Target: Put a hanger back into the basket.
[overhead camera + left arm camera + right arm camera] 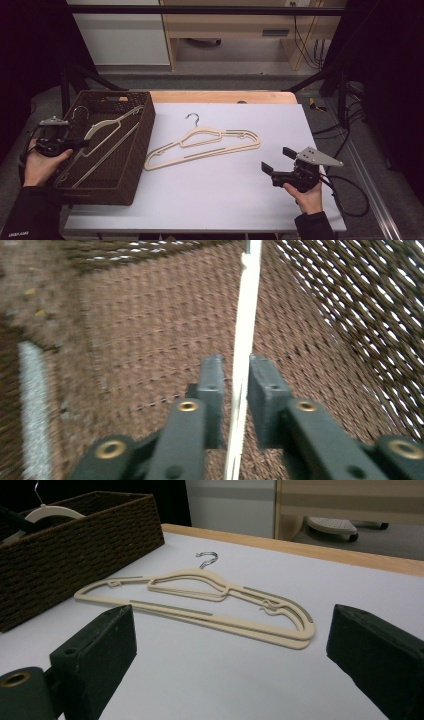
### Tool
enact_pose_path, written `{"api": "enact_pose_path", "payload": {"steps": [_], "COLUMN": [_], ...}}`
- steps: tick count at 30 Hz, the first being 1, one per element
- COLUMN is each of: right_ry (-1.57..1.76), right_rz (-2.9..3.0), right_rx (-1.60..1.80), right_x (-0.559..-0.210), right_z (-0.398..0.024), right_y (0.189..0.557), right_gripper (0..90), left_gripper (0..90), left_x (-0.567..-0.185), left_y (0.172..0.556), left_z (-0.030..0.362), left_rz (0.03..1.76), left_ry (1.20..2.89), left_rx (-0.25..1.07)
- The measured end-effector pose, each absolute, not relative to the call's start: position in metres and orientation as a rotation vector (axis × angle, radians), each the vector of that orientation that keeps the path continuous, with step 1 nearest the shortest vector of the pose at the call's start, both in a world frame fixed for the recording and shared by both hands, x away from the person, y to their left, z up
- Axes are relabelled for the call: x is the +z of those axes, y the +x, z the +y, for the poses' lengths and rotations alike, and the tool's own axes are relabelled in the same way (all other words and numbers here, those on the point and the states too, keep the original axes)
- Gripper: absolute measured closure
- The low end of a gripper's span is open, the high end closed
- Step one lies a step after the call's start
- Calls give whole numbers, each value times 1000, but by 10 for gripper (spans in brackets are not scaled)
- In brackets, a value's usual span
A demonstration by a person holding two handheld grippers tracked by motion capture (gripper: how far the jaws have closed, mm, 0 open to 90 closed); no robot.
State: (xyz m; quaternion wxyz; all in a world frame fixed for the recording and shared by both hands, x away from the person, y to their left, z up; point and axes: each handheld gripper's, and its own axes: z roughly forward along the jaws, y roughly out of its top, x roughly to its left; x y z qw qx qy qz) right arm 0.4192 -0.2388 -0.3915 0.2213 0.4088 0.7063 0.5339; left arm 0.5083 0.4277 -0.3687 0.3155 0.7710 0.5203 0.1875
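Observation:
A cream hanger (105, 131) leans inside the brown wicker basket (145, 135) at the table's left. My left gripper (82, 143) reaches into the basket from its left side. In the left gripper view its fingers (212, 385) stand on either side of the hanger's thin bar (248, 315) with a slim gap showing, so the left gripper (235, 372) is open around it. A second cream hanger (202, 142) with a metal hook lies flat on the white table top. My right gripper (278, 160) hovers wide open to that hanger's right with nothing in it, and the right gripper view shows the hanger (200, 597) lying beyond my right gripper (235, 630).
The white sheet (225, 200) covers a wooden table whose far edge (220, 96) shows behind it. The basket's wall (75, 545) stands left of the lying hanger. Cables trail off the table's right side (350, 195). Shelving and dark stands are behind the table.

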Motion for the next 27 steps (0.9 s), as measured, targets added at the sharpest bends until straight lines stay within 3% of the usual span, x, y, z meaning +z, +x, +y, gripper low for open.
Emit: {"api": "enact_pose_path", "payload": {"steps": [4,7,13,18,27], "right_ry": [1132,1127,1121,1127,1120], "right_rz": [1947,1937,1940,1926,1921], "right_rx": [1480,1484,1480,1490,1496], "right_x": [-391,-389,-388,-386,-384], "right_z": [-239,-240,-240,-242,-243], "right_y": [419,418,417,415,414], "right_gripper": [60,60,58,57,53], "left_gripper": [675,576,464,364,139], "left_x": [-365,-360,-346,-334,-330], "left_y": [500,492,475,462,444], "left_z": [432,432,420,400,350], "left_rz": [1400,1402,1325,1239,1070], "left_ry": [1978,1918,1820,1750,1700], "left_rx": [557,582,641,686,643]}}
